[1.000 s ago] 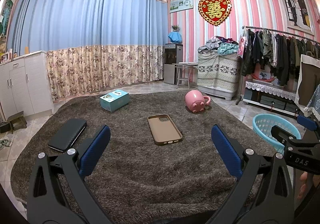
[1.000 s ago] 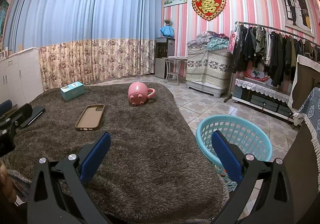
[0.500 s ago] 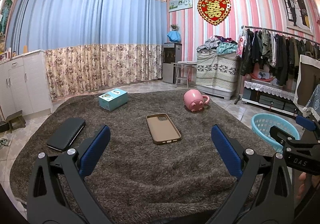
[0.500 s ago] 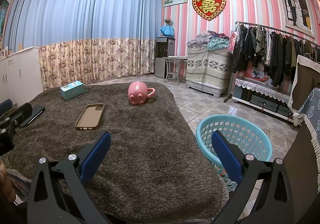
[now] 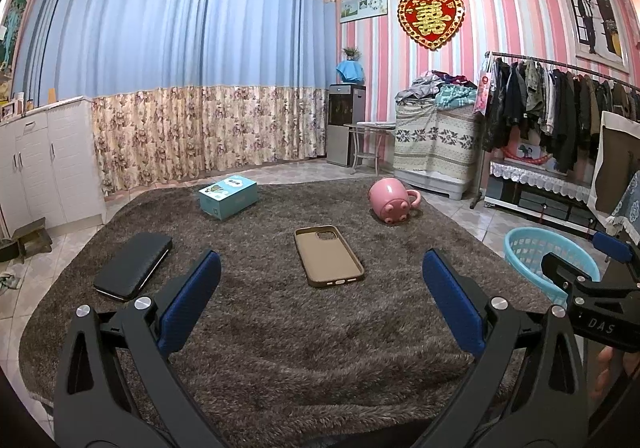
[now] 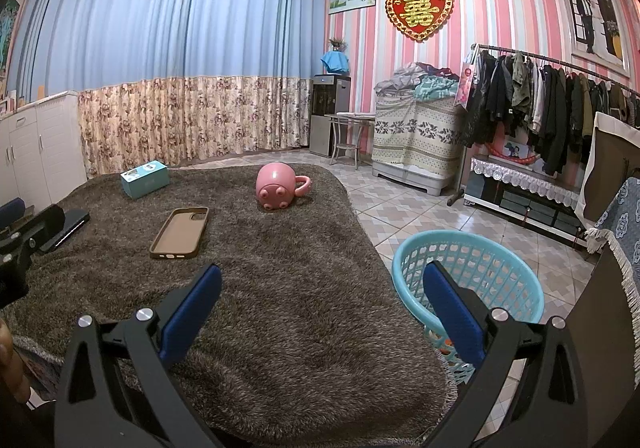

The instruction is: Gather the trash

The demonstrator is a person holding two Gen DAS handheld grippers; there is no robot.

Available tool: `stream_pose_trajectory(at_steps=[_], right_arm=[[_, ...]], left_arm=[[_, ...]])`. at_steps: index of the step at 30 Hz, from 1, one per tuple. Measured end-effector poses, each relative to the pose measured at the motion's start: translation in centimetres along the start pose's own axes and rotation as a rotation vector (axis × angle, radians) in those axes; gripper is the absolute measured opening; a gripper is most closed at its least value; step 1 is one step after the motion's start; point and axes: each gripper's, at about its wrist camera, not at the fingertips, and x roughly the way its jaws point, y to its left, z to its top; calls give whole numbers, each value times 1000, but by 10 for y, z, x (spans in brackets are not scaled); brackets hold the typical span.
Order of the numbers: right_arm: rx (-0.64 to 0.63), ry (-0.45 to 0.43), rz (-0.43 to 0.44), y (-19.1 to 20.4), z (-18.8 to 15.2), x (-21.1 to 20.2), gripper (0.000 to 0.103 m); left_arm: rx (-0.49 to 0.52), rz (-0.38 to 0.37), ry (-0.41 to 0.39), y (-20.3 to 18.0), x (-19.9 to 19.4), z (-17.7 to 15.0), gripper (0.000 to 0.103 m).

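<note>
Left wrist view: the left gripper (image 5: 320,296) is held above the near part of a shaggy grey-brown rug (image 5: 280,348), its two blue-padded fingers (image 5: 188,308) spread wide apart with nothing between them. Taking the rug as landmark, a tan rectangular phone case (image 5: 328,257) is seen lying flat, open side up, at the rug's middle, just beyond the gap of the fingers. A black rectangular wallet-style case (image 5: 134,266) lies flat near the rug's left edge. A teal cardboard box (image 5: 229,196) stands toward the rug's far left part, and a pink pig-shaped ceramic mug (image 5: 390,200) is tipped on its side toward the far right part. These four items are well apart from one another. A light blue round perforated plastic basket (image 5: 532,252) stands on the tiled floor (image 5: 472,216) just off the rug's right edge. The right gripper (image 5: 600,288) is seen in part at the right margin, in front of the basket.

Right wrist view: the right gripper (image 6: 320,296) is held over the rug's near right corner, its fingers likewise spread wide and empty. The basket is seen behind its right finger, beside the rug's edge. Some small items are visible low inside the basket but cannot be identified.
</note>
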Motion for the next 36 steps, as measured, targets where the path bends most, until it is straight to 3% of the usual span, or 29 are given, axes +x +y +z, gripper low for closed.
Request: stream_pose_trajectory(at_steps=[36], right_arm=[[-3, -2, 0, 0, -2, 1, 99]], left_arm=[[1, 3, -6, 5, 1, -2, 98]])
